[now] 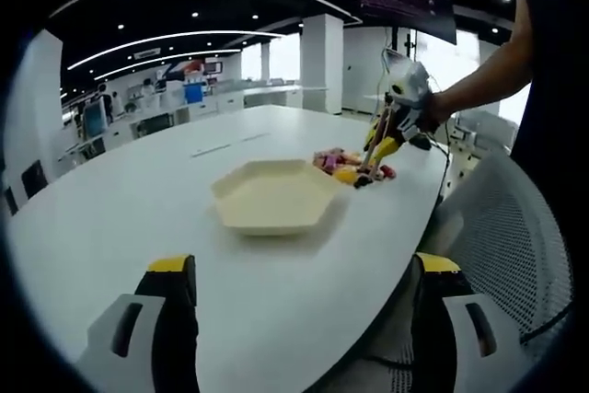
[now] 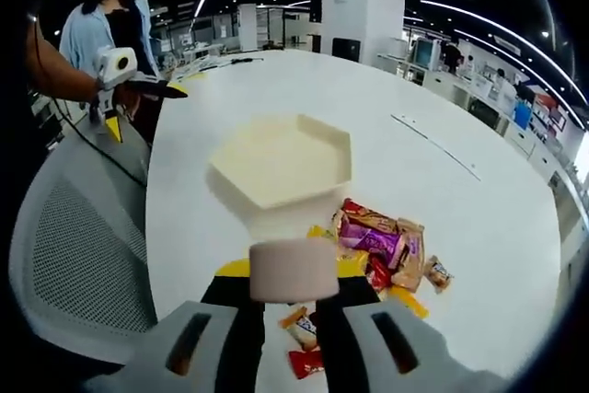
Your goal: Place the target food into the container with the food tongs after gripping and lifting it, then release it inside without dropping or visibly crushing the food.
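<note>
Big open-plan office, dark ceiling (image 1: pixel 230 16) dotted with spotlights and long curved light strips. Everything sits around one huge white table (image 1: pixel 184 181). A grey mesh chair (image 2: pixel 83 255) is pulled up at its edge. Past the table's far end there's a fat white pillar (image 2: pixel 362 6), bright windows (image 1: pixel 285 54) beyond it, rows of desks (image 1: pixel 138 121) off to the side, and a dark monitor (image 1: pixel 402 2) overhead.

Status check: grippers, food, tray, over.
Right gripper shut on pale cylindrical food piece, above pile of wrapped snacks. Left gripper open, idle. Cream hexagonal tray just ahead, path unobstructed.
</note>
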`<state>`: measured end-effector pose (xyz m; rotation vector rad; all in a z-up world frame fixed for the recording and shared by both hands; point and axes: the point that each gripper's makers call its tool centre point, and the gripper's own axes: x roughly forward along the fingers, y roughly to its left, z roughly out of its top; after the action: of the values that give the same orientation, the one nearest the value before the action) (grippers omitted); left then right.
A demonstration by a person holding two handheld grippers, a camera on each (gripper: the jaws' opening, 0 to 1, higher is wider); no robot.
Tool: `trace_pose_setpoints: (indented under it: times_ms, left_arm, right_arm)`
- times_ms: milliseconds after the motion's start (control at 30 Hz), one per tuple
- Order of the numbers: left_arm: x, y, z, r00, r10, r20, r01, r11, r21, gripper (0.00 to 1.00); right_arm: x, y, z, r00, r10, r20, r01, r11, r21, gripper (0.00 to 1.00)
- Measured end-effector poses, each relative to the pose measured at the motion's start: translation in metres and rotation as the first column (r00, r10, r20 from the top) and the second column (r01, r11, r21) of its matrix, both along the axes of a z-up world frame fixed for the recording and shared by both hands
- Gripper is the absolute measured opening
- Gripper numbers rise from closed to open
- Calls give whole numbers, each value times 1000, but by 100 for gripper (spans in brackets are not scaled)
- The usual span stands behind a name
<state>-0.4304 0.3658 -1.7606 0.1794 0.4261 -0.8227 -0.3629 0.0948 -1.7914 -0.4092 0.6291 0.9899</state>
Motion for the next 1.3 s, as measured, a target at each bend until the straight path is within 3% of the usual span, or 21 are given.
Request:
trace_pose_setpoints:
  times_ms: [367, 500, 933, 1300]
  left_arm:
    - [1, 1, -1, 1000, 12, -10, -12, 1000, 4, 93]
    - [3, 2, -1, 1000, 24, -11, -24, 1000, 1, 92]
    - [3, 2, -6, 999, 23, -25, -23, 1000, 20, 91]
    - [2, 3, -9, 999, 26, -37, -25, 999, 33, 90]
  right_arm:
    - [6, -6, -16, 999, -12, -41, 11, 1000, -24, 20]
    - [5, -6, -14, 998, -26, -50, 26, 1000, -11, 19]
    - [1, 4, -14, 998, 55, -37, -56, 998, -41, 18]
    - [0, 2, -15, 995, -10, -101, 2, 997, -77, 16]
